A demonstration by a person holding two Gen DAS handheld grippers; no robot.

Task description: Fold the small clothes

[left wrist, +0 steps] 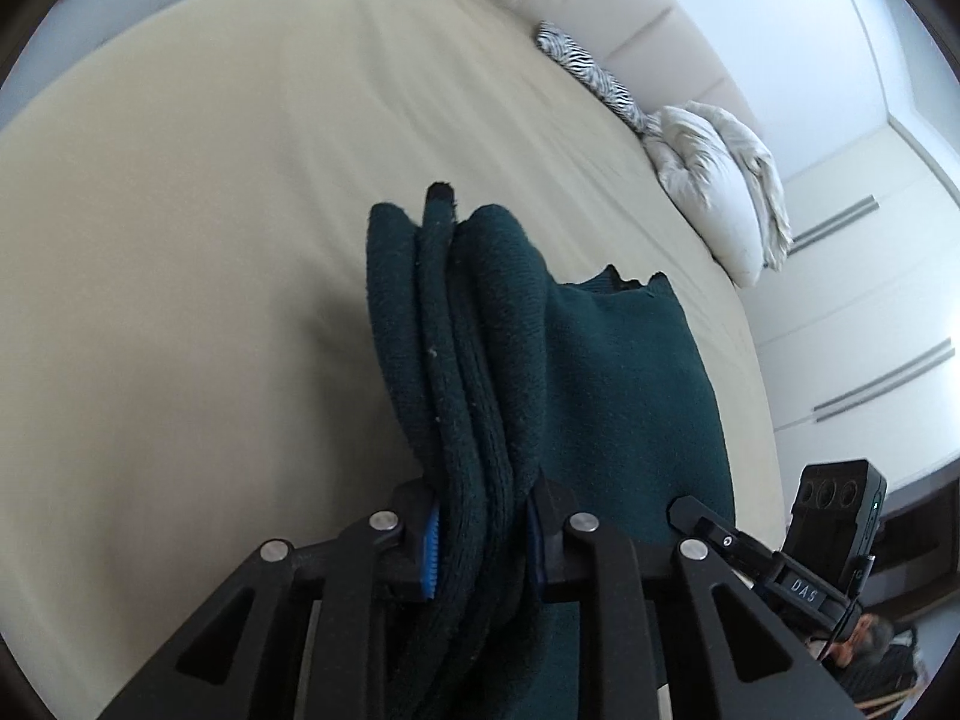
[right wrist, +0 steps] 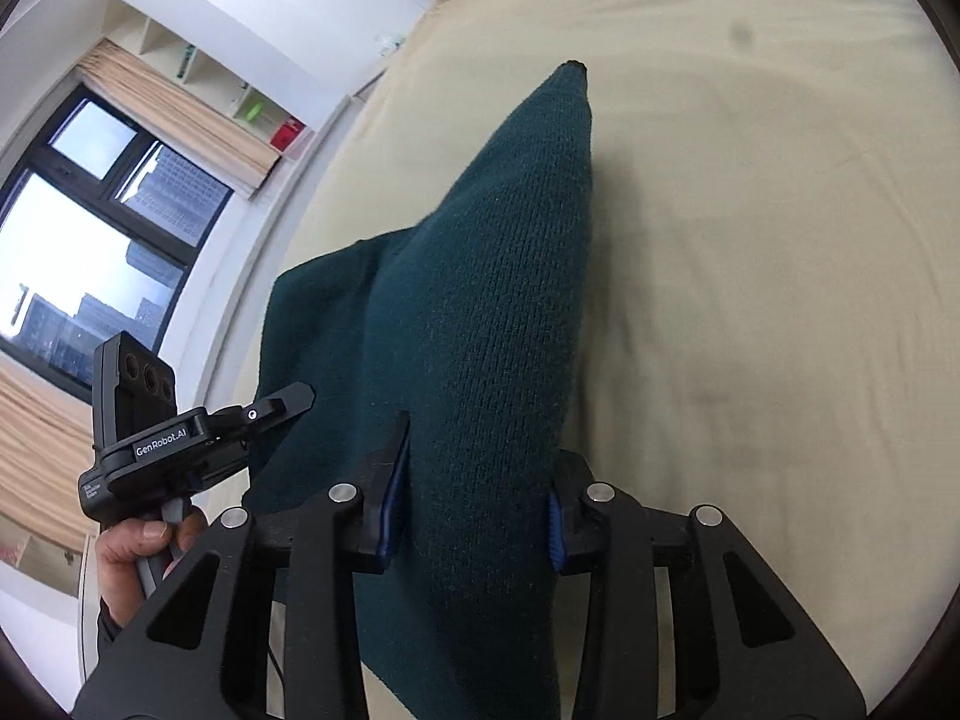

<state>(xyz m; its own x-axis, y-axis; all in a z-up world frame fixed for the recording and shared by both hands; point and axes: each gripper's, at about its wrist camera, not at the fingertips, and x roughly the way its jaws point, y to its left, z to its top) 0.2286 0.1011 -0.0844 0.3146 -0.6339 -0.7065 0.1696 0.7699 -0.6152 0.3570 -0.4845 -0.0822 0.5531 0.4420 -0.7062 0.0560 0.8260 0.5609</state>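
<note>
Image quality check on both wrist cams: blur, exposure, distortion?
Left wrist: heavy fisheye bend and dark corner vignette; the green knit garment in the left tool is sharp, the bed sheet soft and evenly lit. Right wrist: window nearly blown out, sheet slightly smeared, garment weave in the right tool crisp.

The dark green knit garment [left wrist: 624, 396] ran off the near edge in both views. Its bunched folds hid the left gripper's [left wrist: 483, 531] fingertips. The person's hand [right wrist: 141, 552] was cut off at the left edge.
</note>
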